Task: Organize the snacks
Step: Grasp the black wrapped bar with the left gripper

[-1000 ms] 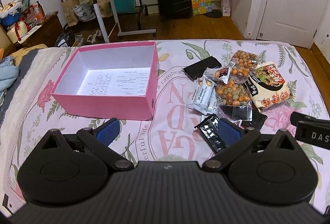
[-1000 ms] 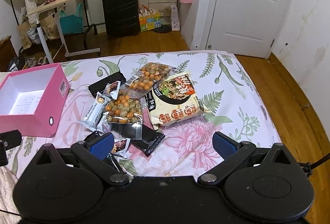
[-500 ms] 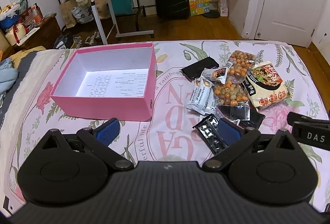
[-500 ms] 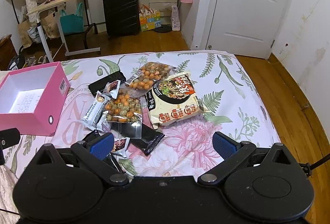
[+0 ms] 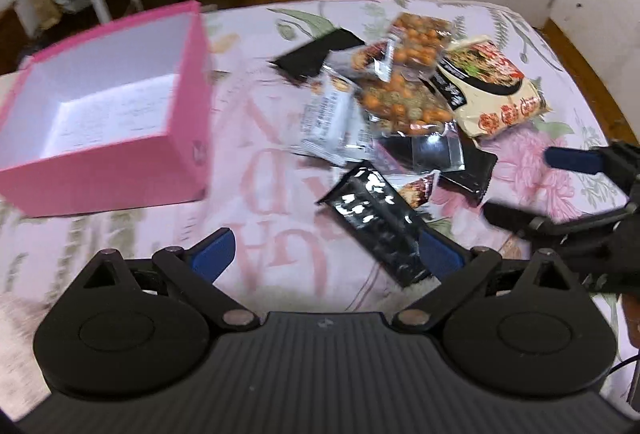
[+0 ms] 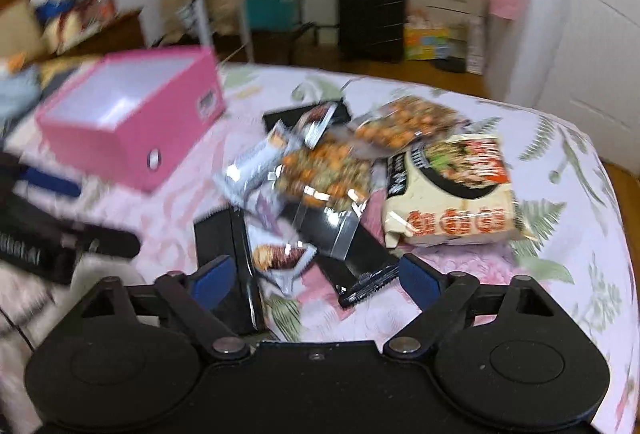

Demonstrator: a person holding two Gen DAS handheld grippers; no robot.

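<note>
An empty pink box (image 5: 120,102) stands open on the bed, left of a pile of snacks; it also shows in the right wrist view (image 6: 132,122). The pile holds a cream noodle packet (image 5: 492,90) (image 6: 452,190), two clear bags of orange nuts (image 5: 400,102) (image 6: 328,170), white bars (image 5: 328,122) and black packets (image 5: 376,218) (image 6: 224,246). My left gripper (image 5: 324,250) is open, low over the sheet just before the near black packet. My right gripper (image 6: 316,274) is open, low over the near edge of the pile.
The bed has a pink floral sheet (image 5: 272,162). Its right edge (image 6: 616,202) drops to wooden floor. Beyond the bed stand a black suitcase (image 6: 372,14), a desk and a white door (image 6: 592,46). Each gripper shows at the other view's side.
Both grippers have dropped down and forward toward the snack pile, and both views are blurred by motion. The right gripper has swung left. Both stay open and empty.
</note>
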